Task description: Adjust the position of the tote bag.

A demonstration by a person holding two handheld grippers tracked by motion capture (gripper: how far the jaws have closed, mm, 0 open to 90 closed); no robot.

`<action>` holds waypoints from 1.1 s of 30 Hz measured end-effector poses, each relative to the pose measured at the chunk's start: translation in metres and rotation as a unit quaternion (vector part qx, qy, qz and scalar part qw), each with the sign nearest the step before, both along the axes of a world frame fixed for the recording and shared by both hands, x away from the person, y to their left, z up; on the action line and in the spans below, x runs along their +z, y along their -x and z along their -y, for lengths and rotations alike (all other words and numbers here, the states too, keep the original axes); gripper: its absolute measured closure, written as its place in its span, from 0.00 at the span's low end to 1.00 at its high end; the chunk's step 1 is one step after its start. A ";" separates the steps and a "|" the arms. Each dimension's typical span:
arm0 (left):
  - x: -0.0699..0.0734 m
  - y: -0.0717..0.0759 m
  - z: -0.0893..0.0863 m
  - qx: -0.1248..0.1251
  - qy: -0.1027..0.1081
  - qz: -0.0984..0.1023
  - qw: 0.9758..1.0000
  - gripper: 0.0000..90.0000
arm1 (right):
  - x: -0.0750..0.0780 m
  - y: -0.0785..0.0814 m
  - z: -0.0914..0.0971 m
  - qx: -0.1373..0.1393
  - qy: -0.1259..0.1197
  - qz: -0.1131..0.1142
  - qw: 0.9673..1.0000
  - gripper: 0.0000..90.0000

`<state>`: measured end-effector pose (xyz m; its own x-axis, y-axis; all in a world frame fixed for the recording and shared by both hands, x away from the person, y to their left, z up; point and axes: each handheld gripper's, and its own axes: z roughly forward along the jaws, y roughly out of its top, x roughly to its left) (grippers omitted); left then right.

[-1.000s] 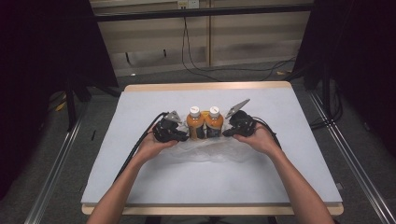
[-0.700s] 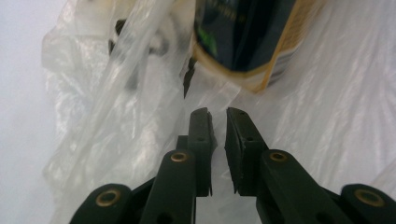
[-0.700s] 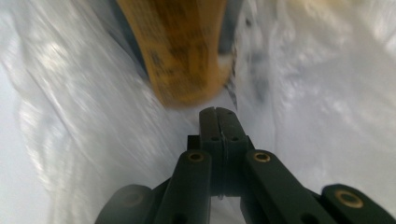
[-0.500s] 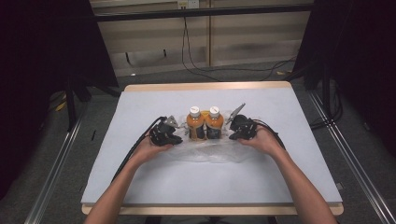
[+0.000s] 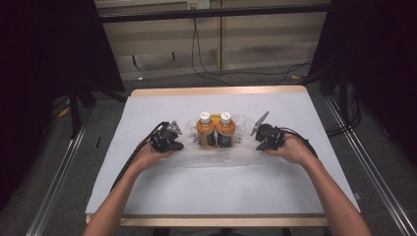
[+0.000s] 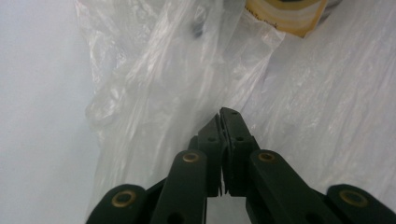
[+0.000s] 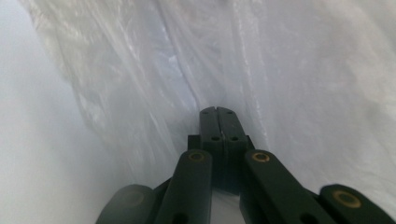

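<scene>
Two orange bottles with white caps, one (image 5: 205,131) beside the other (image 5: 226,131), stand upright on a clear plastic bag (image 5: 216,155) spread on the white table (image 5: 221,191). My left gripper (image 5: 178,145) is just left of the bottles. In the left gripper view it (image 6: 225,116) is shut, with the bag film (image 6: 159,79) drawn taut from its tips and a yellow bottle label (image 6: 285,14) at the top. My right gripper (image 5: 259,143) is just right of the bottles. In the right gripper view it (image 7: 217,113) is shut on the bag (image 7: 289,70), whose creases run to its tips.
A wooden edge (image 5: 216,91) borders the table at the back. Metal rails (image 5: 59,182) run along the floor on both sides, and cables (image 5: 236,73) lie on the floor behind the table. Both forearms come in from the bottom of the high view.
Both grippers have moved apart, away from the bottles and slightly toward the person, and the bag is drawn wider between them. The bottles have stayed in place.
</scene>
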<state>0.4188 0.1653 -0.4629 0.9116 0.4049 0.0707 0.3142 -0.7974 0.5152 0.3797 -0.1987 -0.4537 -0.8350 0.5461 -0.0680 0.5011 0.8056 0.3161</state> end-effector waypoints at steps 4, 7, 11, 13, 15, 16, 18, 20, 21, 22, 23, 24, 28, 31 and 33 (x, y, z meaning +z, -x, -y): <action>0.001 0.000 -0.009 0.001 -0.007 -0.001 1.000 1.00 | 0.001 0.003 0.008 0.006 0.018 -0.003 1.000 1.00; 0.001 0.000 -0.013 0.006 -0.012 0.002 1.000 1.00 | 0.001 0.004 0.012 0.003 0.028 0.000 1.000 1.00; 0.003 0.000 -0.021 -0.002 -0.034 0.009 0.999 1.00 | 0.001 0.004 0.025 -0.001 0.033 0.007 0.999 1.00; 0.002 0.000 -0.023 0.001 -0.029 0.011 1.000 1.00 | 0.001 0.005 0.028 -0.012 0.033 0.007 0.999 1.00; 0.002 0.001 -0.022 0.000 -0.031 0.011 0.999 1.00 | 0.001 0.003 0.031 -0.007 0.033 0.012 0.999 1.00; 0.002 0.000 -0.022 -0.005 -0.036 0.012 0.999 1.00 | 0.001 0.003 0.031 -0.011 0.039 0.015 0.999 1.00; 0.003 0.000 -0.022 -0.007 -0.044 0.014 0.999 1.00 | 0.000 0.003 0.033 -0.008 0.043 0.024 0.999 1.00; 0.003 0.001 -0.022 -0.007 -0.050 0.017 0.999 1.00 | 0.000 0.002 0.037 -0.018 0.044 0.028 0.998 1.00; 0.004 0.001 -0.023 -0.012 -0.053 0.019 0.998 1.00 | 0.000 0.002 0.039 -0.019 0.046 0.029 0.998 1.00; 0.003 0.002 -0.024 -0.008 -0.050 0.016 0.999 1.00 | 0.000 0.001 0.041 -0.021 0.043 0.032 0.998 1.00; 0.003 0.002 -0.024 -0.007 -0.049 0.017 0.999 1.00 | -0.001 0.001 0.042 -0.022 0.040 0.033 0.998 1.00; 0.003 0.002 -0.024 -0.008 -0.049 0.017 0.999 1.00 | -0.001 0.002 0.043 -0.026 0.039 0.033 0.998 1.00; 0.004 0.003 -0.025 -0.015 -0.057 0.015 0.998 1.00 | -0.001 0.003 0.045 -0.025 0.049 0.034 0.998 1.00; 0.004 0.005 -0.027 -0.021 -0.051 0.011 0.998 1.00 | -0.001 0.007 0.046 -0.014 0.049 0.035 0.998 1.00; 0.005 0.007 -0.028 -0.023 -0.052 0.009 0.998 1.00 | 0.000 0.013 0.044 -0.009 0.056 0.031 0.998 1.00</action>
<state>0.4115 0.1931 -0.4583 0.9276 0.3516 0.1263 0.2673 -0.8608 0.4331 0.3669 -0.2426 -0.4538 -0.8169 0.5480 -0.1798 0.4991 0.8280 0.2556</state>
